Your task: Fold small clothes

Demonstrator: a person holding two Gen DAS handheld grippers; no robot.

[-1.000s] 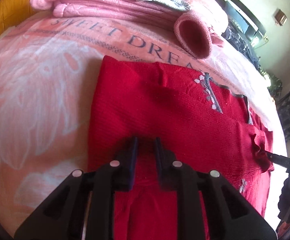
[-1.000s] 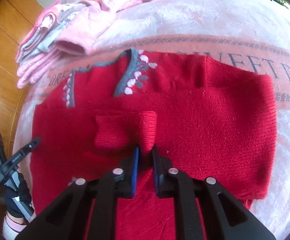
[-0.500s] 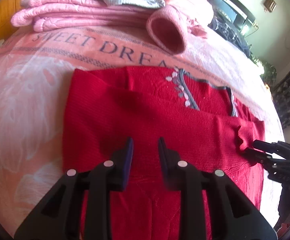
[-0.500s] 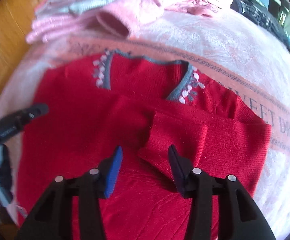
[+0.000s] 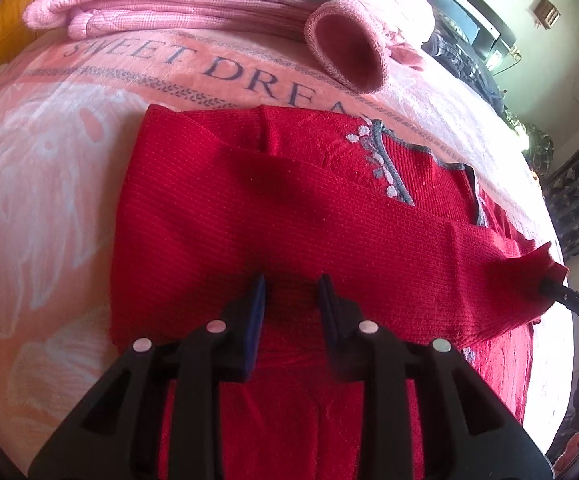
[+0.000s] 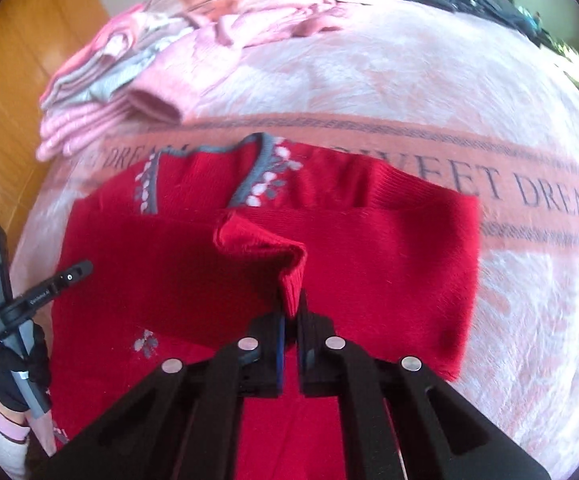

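Left wrist view: the left tool (image 5: 291, 300) hangs just above the near middle of a red knit sweater (image 5: 217, 220), its fingers parted with nothing between them. The sweater lies flat on a pink blanket (image 5: 41, 168) printed with "SWEET DREAM", spread over a bed. Its grey-trimmed neckline (image 5: 389, 168) with small white flowers points to the far right. One sleeve (image 5: 369, 232) is laid across the body from the left toward the right, and its cuff (image 5: 529, 268) is lifted at the right edge of the garment, where the tip of the right tool (image 5: 557, 292) meets it. At the far side of the bed sits a stack of folded pink clothes (image 5: 149, 12), with a rolled pink cuff opening (image 5: 345, 52) facing the camera just beyond the sweater.

Right wrist view: the right tool (image 6: 289, 320) is clenched on the ribbed cuff (image 6: 293, 280) of the sleeve, which rises in a small peak above the sweater's body (image 6: 369, 272). The neckline (image 6: 249, 176) lies at the far side, close to the blanket's lettered band (image 6: 509, 192). At the left edge, the left tool (image 6: 77, 272) reaches over the sweater's left side, held by a hand in a black glove (image 6: 17, 372) with a pale sleeve below it. The folded pink stack (image 6: 101, 92) sits at the far left, beside a wooden panel (image 6: 21, 60).
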